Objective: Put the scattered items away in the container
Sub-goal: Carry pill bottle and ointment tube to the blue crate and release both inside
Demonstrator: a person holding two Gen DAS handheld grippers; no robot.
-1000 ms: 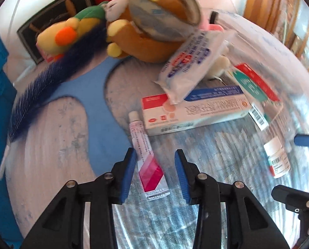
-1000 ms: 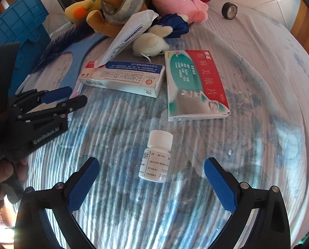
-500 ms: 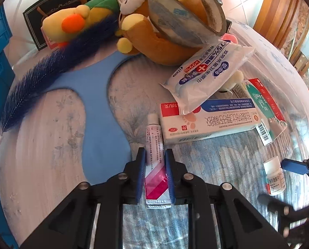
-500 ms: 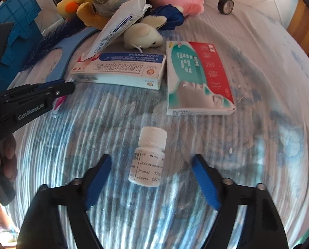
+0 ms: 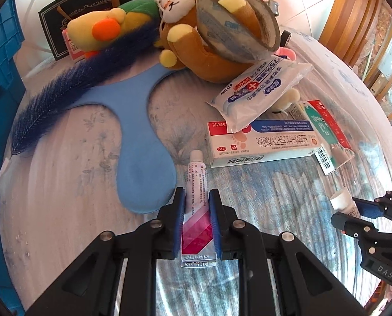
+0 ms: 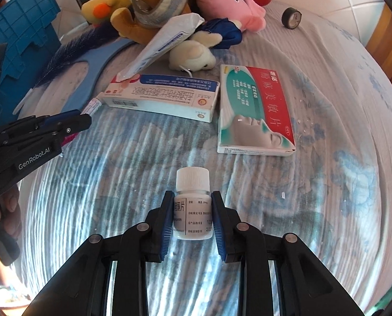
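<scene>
The right tool had just been closing, and its blue pads pressed on both sides of a small white pill bottle that lay on the cloth-covered tabletop, its ribbed cap pointing away from the camera. The left tool was clamped on the flat lower end of a pink-and-white ointment tube, whose white cap reached forward toward a long white medicine carton. In the right wrist view, part of a person's hand showed at the left edge behind the left tool. Just beside the long carton lay a red-and-green medicine box, flat on the cloth. A white wipes packet leaned across the far edge of the long carton. A blue flat cut-out shape lay to the left, with a dark blue feather over its upper arm. Farther back sat a heap of plush toys: a brown bear wearing a roll of packing tape, a yellow duck and a pink pig. A black tape roll stood apart at the far right. The blue crate stood at the far left edge.
</scene>
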